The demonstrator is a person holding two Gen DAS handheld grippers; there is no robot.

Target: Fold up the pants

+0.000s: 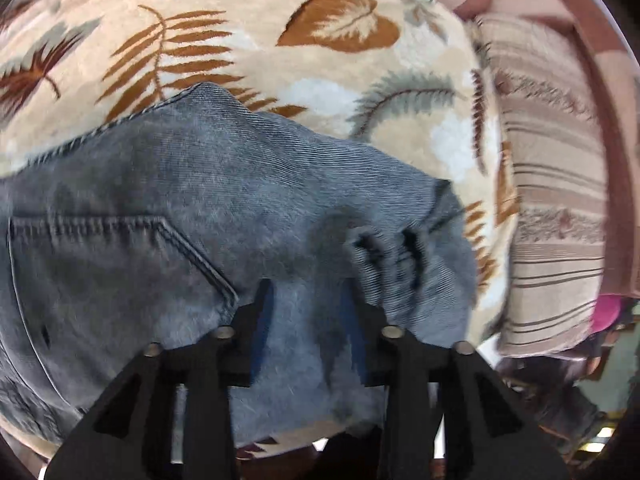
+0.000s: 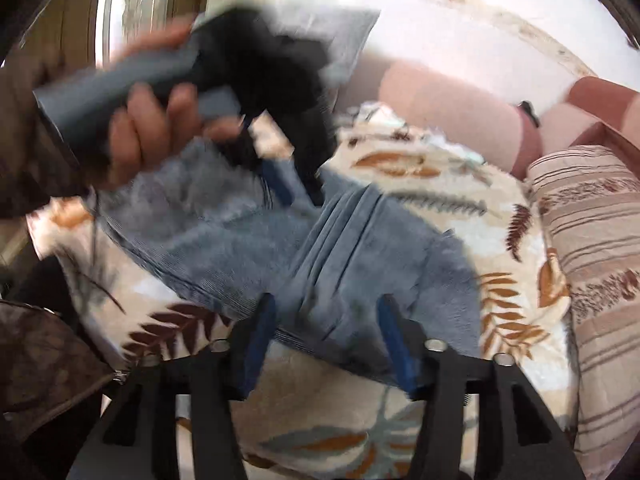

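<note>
— While both tools are over it, where do the faded blue-grey denim pants (image 1: pixel 208 216) lie?

— They lie on the cream blanket with brown and grey leaf prints (image 1: pixel 280 52), which covers a sofa or a bed; I cannot tell which. A striped beige cushion (image 1: pixel 560 200) is beside it.

— And the fingers?

— The left gripper (image 1: pixel 306 304) is released, its fingers apart and no cloth pinched; the denim is directly under and ahead of them, with the back pocket to their left and a bunched corner just to their right. The right gripper (image 2: pixel 326 320) is released too, wider, above the near edge of the cloth.

— Which way does the long axis go?

— In the right view it runs diagonally, from near the right fingers up-left toward the person's hand (image 2: pixel 152 136) with the other tool. I judge that each gripper has its own end close; the right one is nearer the loose edge.
</note>
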